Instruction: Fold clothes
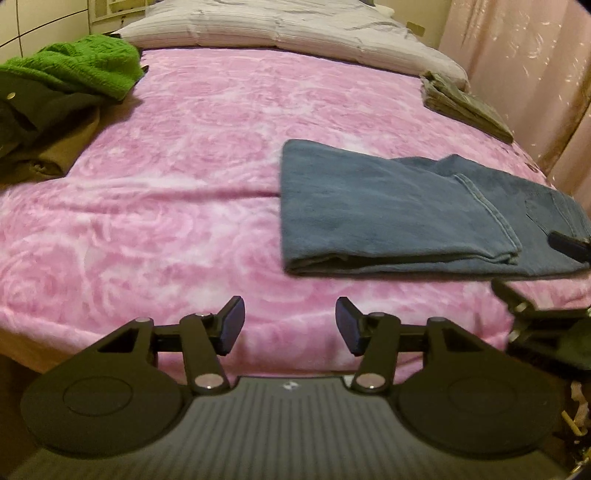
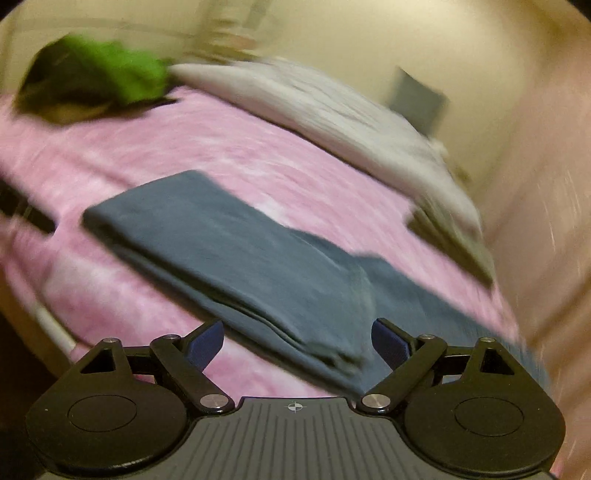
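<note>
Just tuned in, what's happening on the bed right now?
A person is folding clothes with two hand-held grippers. The blue jeans lie folded on the pink blanket. The left hand-held gripper hovers open over the blanket. The right hand-held gripper is open over the jeans' folded edge. A green sweater tops an unfolded pile.

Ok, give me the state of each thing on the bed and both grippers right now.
Jeans: folded, lying flat on the pink blanket.
Green sweater: unfolded, heaped on dark clothes at the far left.
Olive garment: folded, by the pillow.
Left gripper: open, empty, above the blanket's near edge.
Right gripper: open, empty, at the jeans' near end; view blurred.
</note>
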Demonstrator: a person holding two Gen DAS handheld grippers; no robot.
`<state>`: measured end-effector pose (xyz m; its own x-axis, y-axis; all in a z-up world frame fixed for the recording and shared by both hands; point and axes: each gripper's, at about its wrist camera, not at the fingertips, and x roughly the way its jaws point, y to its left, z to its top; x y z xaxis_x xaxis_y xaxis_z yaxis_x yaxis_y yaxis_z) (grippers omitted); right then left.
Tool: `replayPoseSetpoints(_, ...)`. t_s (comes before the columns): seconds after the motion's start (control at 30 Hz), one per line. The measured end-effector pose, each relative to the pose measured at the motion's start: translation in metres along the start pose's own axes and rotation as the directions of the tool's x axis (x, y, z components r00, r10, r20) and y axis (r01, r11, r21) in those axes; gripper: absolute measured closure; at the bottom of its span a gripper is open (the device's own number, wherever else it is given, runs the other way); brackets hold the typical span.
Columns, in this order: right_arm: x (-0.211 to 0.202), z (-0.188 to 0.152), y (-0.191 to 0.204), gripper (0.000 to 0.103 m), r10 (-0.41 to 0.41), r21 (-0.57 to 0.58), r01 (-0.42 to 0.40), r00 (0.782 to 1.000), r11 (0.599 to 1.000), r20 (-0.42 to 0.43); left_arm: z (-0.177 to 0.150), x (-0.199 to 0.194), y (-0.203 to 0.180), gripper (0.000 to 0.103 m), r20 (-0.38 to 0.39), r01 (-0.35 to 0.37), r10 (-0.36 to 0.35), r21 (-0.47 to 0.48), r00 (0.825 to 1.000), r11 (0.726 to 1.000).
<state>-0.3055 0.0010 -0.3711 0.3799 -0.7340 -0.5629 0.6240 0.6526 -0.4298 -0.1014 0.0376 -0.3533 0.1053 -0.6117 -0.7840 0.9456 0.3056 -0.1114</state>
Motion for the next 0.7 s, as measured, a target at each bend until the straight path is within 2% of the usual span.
replayPoseSetpoints(0.13,0.020,0.002,0.034,0.013,0.031,-0.207,-0.022,0.999,0.978,0.041,0.001,0.005,0.018,0.054,-0.005,0.018,-0.018,-0.052,1.000,0.999)
replayPoseSetpoints(0.17,0.026,0.002,0.041,0.018,0.039,-0.249,-0.028,0.999,0.968,0.038,0.001,0.006,0.022,0.054,-0.007,0.019,-0.020,-0.062,1.000,0.998)
replayPoseSetpoints(0.2,0.031,0.001,0.047,0.025,0.047,-0.290,-0.035,0.998,0.956,0.035,0.002,0.009,0.027,0.054,-0.009,0.017,-0.018,-0.070,1.000,0.997)
replayPoseSetpoints(0.23,0.037,0.001,0.054,0.027,0.055,-0.331,-0.041,0.998,0.943,0.032,0.004,0.012,0.032,0.054,-0.012,0.015,-0.016,-0.078,1.000,0.997)
replayPoseSetpoints(0.37,0.052,0.000,0.080,0.030,0.061,-0.488,-0.014,0.995,0.873,0.080,0.007,0.019,0.046,0.054,-0.021,0.021,-0.024,-0.111,0.999,0.994)
replayPoseSetpoints(0.5,0.067,0.000,0.100,0.063,0.094,-0.593,-0.022,0.991,0.805,0.090,0.012,0.021,0.055,0.054,-0.011,0.026,-0.028,-0.139,1.000,0.990)
replayPoseSetpoints(0.53,0.071,-0.002,0.105,0.066,0.096,-0.612,-0.018,0.991,0.791,0.096,0.013,0.021,0.058,0.054,-0.008,0.027,-0.028,-0.146,1.000,0.989)
replayPoseSetpoints(0.57,0.073,-0.003,0.107,0.070,0.093,-0.617,-0.010,0.990,0.787,0.103,0.016,0.021,0.058,0.054,-0.001,0.029,-0.030,-0.149,1.000,0.988)
replayPoseSetpoints(0.6,0.075,-0.002,0.107,0.081,0.093,-0.607,-0.007,0.990,0.794,0.110,0.020,0.019,0.056,0.055,0.012,0.034,-0.033,-0.147,0.999,0.989)
replayPoseSetpoints(0.67,0.075,0.001,0.098,0.087,0.108,-0.541,-0.025,0.987,0.841,0.122,0.029,0.015,0.053,0.057,0.039,0.044,-0.039,-0.142,0.999,0.989)
replayPoseSetpoints(0.7,0.072,0.006,0.088,0.090,0.114,-0.469,-0.037,0.984,0.883,0.139,0.033,0.013,0.051,0.057,0.052,0.049,-0.042,-0.140,0.998,0.989)
